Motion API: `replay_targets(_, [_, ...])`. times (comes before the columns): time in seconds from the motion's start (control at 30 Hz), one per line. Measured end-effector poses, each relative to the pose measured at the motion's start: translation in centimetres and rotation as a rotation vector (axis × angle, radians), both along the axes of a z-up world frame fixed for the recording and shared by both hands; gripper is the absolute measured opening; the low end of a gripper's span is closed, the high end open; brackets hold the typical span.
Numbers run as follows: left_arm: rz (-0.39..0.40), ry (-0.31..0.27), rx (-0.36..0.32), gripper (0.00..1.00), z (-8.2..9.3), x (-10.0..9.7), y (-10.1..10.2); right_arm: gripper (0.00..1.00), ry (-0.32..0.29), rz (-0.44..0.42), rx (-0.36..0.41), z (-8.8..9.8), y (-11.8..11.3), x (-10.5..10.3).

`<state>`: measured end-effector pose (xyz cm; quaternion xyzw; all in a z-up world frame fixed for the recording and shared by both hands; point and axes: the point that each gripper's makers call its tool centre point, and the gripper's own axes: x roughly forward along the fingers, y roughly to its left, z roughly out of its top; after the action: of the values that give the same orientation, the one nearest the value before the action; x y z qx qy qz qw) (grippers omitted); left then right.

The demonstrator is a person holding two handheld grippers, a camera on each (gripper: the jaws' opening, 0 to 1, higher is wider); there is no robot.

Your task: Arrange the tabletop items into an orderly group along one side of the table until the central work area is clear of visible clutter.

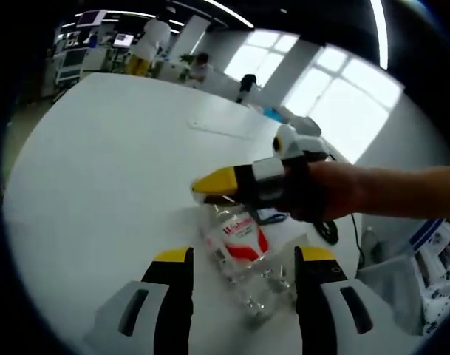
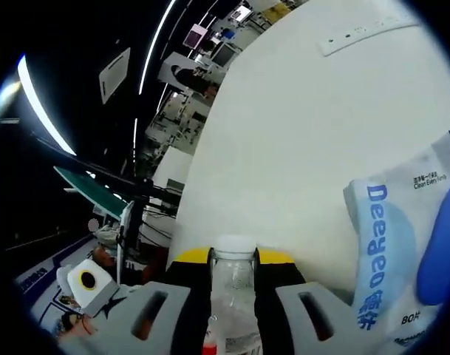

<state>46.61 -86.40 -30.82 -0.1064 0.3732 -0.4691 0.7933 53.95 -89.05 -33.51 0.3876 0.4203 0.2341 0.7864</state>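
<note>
Bottle (image 2: 233, 296) (clear, red label) in right gripper (image 2: 233, 260), on table (image 1: 114, 163).

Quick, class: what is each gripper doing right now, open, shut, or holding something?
Left gripper: open, jaws either side of the clear bottle on the table, not clamped.
Right gripper: shut on the clear bottle, near its white cap.

The white table (image 1: 106, 148) lies bare ahead, while the wipes pack (image 2: 402, 251) crowds the clamped bottle (image 2: 234, 296).
</note>
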Motion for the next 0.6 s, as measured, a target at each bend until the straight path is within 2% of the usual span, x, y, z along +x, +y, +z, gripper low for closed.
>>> replay_targets(0.33, [-0.015,0.007,-0.012,0.54,-0.6,0.2,-0.7,0.18,-0.039,0.015,0.012,0.9,0.1,0.5])
replay_targets(0.5, [-0.039,-0.008,-0.023,0.58,-0.3,0.1,-1.1,0.18,-0.062,0.037,0.014,1.4,0.6,0.2])
replay_targets(0.6, [-0.047,-0.015,-0.048,0.64,0.0,0.2,-1.4,0.18,-0.080,0.048,0.013,1.8,0.8,0.0])
